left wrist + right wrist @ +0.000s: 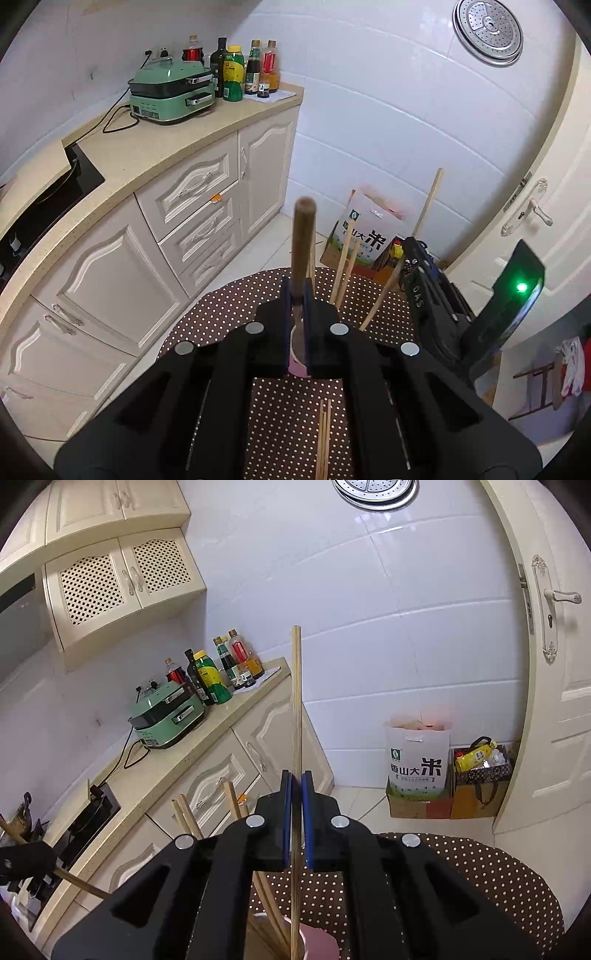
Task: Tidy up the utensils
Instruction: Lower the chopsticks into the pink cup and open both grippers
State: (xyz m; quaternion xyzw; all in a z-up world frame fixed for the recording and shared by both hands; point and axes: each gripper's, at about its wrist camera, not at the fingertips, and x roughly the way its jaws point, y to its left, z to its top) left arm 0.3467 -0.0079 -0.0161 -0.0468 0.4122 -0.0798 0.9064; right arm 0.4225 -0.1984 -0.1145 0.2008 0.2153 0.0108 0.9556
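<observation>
Left tool [297, 295] clamps a wooden handle [302, 236]; right tool [296, 786] clamps one chopstick [296, 701]. Risk: either tips the pink cup [298, 363], lower centre.

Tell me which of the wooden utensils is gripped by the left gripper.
The dark brown thick-handled utensil, upright between the left gripper jaws above the pink cup. The pale chopsticks are thinner: several lean in the cup, and the right gripper holds one chopstick.
</observation>
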